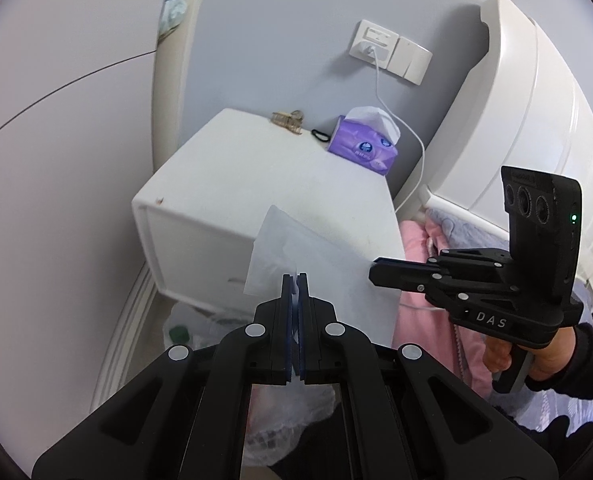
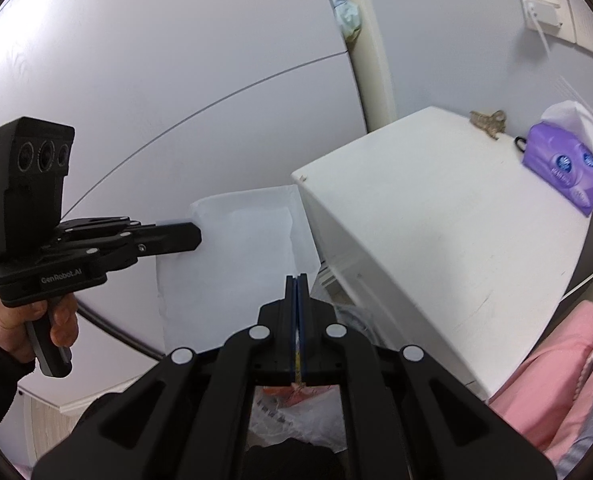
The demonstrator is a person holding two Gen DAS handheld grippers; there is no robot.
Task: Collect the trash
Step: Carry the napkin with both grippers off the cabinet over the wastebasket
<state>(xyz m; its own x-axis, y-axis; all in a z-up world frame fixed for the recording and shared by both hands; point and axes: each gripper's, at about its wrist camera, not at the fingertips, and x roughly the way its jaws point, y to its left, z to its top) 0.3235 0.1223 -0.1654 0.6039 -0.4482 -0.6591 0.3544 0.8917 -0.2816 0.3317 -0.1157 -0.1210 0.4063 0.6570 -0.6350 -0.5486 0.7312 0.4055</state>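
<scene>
A white sheet of tissue paper (image 1: 316, 256) hangs stretched between my two grippers, in front of the white nightstand (image 1: 256, 168). My left gripper (image 1: 295, 278) is shut on one edge of the tissue; it also shows in the right wrist view (image 2: 194, 236). My right gripper (image 2: 297, 280) is shut on the other edge of the tissue (image 2: 236, 264); it also shows in the left wrist view (image 1: 374, 272). Below both grippers is a clear plastic trash bag (image 1: 288, 416) with trash inside.
On the nightstand (image 2: 436, 216) are a purple tissue pack (image 1: 362, 144), a hair clip (image 1: 286, 120) and a small black loop. A white cable runs from the wall socket (image 1: 372, 44). A white headboard (image 1: 536, 120) and pink bedding (image 1: 436, 280) are on the right.
</scene>
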